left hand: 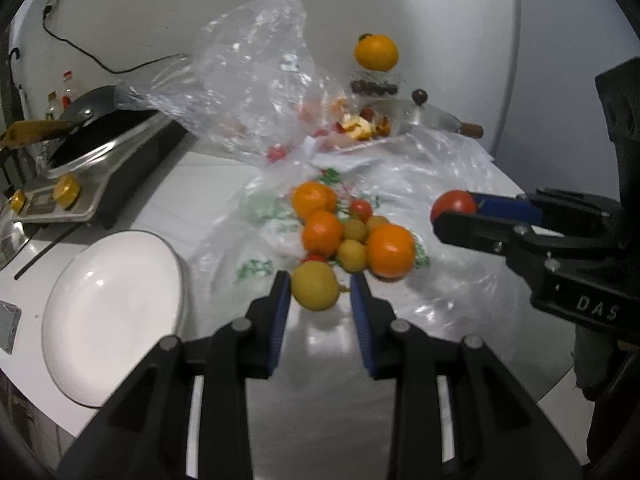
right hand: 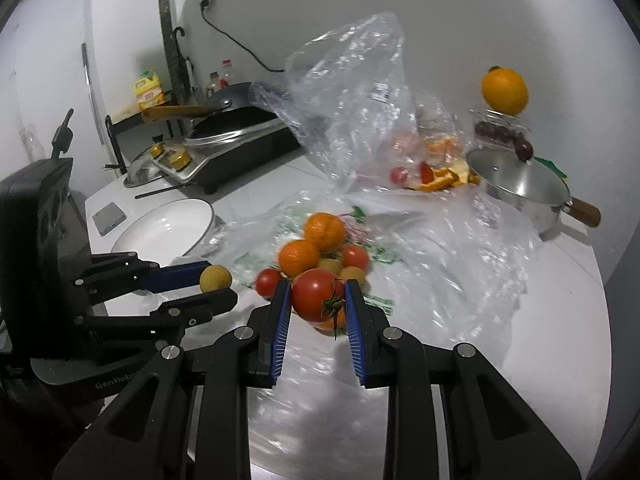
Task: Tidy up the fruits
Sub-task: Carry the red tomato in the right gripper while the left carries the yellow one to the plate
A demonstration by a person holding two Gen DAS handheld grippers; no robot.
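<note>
Left claw (left hand: 320, 294) grips a yellow fruit (left hand: 315, 286); right claw (right hand: 314, 300) clamps a tomato (right hand: 316, 296).

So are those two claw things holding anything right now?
Yes. The left hand-held gripper pinches a small yellow fruit by its sides; the right hand-held gripper squeezes a red tomato likewise.

My right tongs (right hand: 314, 306) were clamped on a red tomato (right hand: 314, 300), its green stem facing me, blue pads against both sides. Off to my left, the left tongs (right hand: 218, 286) gripped a small yellow-brown fruit (right hand: 216, 279) just beside the white plate (right hand: 160, 226). Beyond the tomato, a heap of fruit (right hand: 316, 252) — oranges, small tomatoes and more yellow fruits — lay on crumpled clear plastic (right hand: 440, 256) spread over the worktop (right hand: 560, 300). A steel pot (right hand: 524, 192) stood far right, an orange (right hand: 505, 90) perched above it.
</note>
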